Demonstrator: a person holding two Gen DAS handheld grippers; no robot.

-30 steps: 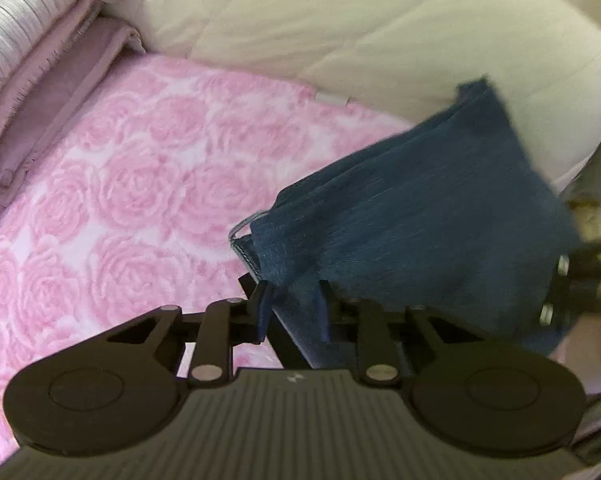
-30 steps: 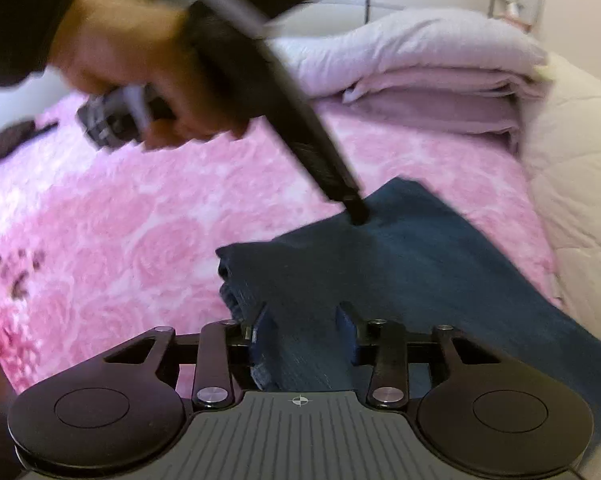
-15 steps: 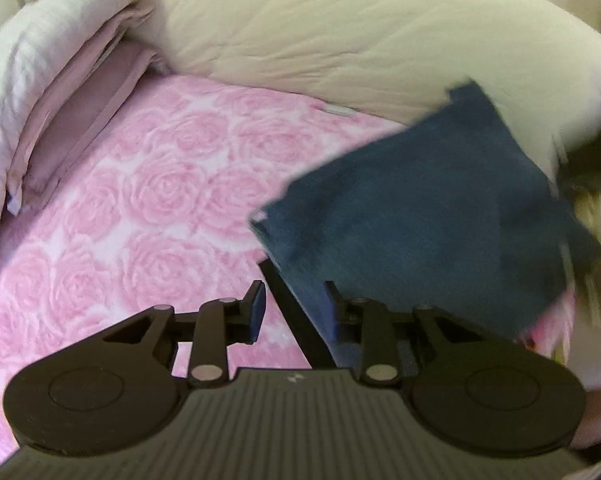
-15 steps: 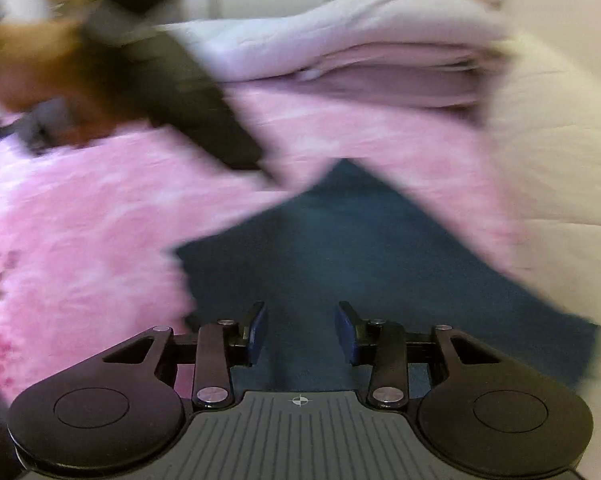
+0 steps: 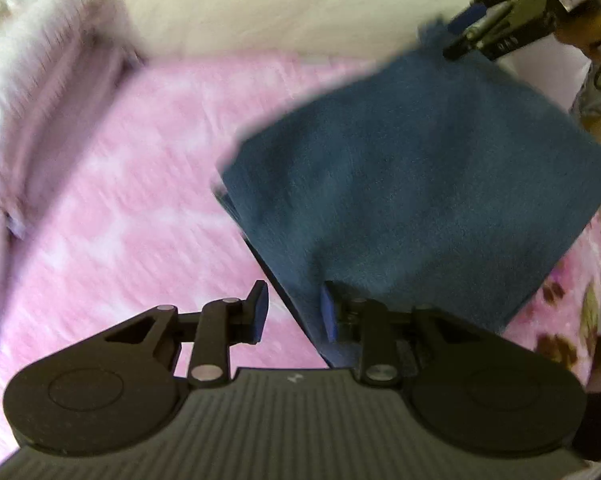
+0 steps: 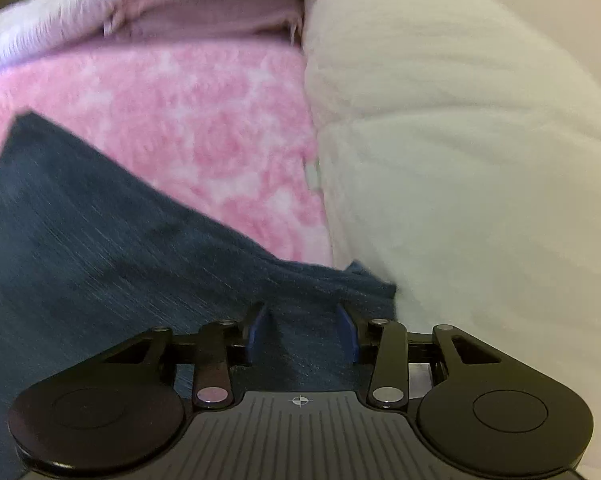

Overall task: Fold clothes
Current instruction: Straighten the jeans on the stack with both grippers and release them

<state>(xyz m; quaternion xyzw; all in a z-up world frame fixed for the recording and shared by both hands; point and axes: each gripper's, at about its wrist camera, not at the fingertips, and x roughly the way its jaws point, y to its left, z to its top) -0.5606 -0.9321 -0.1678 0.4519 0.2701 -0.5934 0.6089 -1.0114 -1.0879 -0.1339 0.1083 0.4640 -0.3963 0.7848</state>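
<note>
Here both tools, left point(image 5: 292, 312) and right point(image 6: 302, 330), gape over folded jeans point(image 5: 420, 184).

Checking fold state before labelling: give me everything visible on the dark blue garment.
The dark blue garment is folded into a roughly four-cornered stack, with layered edges showing at its near corner. The fabric looks soft and finely textured, with faint streaks; the frames are blurred. It lies on the pink rose-patterned bedspread, its far corner against the cream quilt. The left gripper has open jaws at the near edge. The right gripper is over the far corner, fabric between its open jaws, pads apparently not pressing.
</note>
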